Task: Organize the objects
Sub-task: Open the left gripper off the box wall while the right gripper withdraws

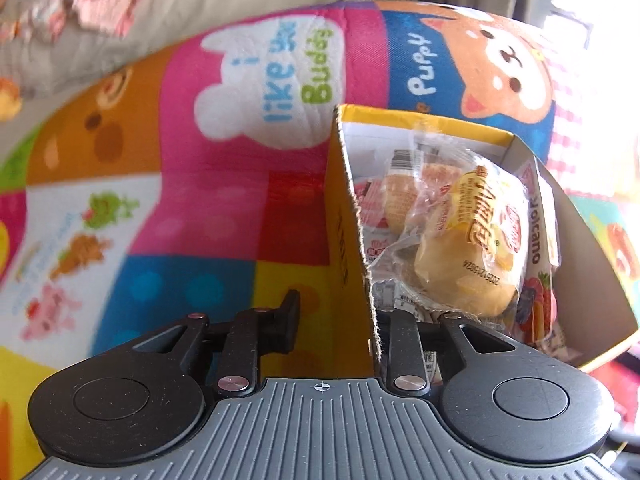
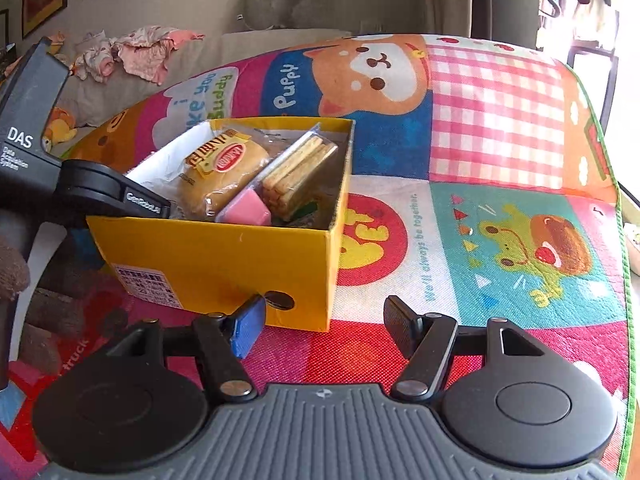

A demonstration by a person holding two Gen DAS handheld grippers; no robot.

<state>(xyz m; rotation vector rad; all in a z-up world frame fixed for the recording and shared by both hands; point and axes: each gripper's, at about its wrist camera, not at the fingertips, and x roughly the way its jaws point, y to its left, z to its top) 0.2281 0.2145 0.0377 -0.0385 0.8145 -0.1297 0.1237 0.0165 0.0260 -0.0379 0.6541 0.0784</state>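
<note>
Yellow cardboard box (image 2: 224, 256), open-topped, sits left of frame centre, holding wrapped bun (image 2: 222, 172), biscuit pack (image 2: 298, 172), pink block (image 2: 245, 212).

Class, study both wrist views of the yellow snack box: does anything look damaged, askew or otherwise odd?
Yes. The yellow box has a ragged, torn-looking top edge on the wall that the left gripper straddles. The wrapped bun sits tilted on top, rising above the rim. Nothing has spilled onto the play mat.
</note>
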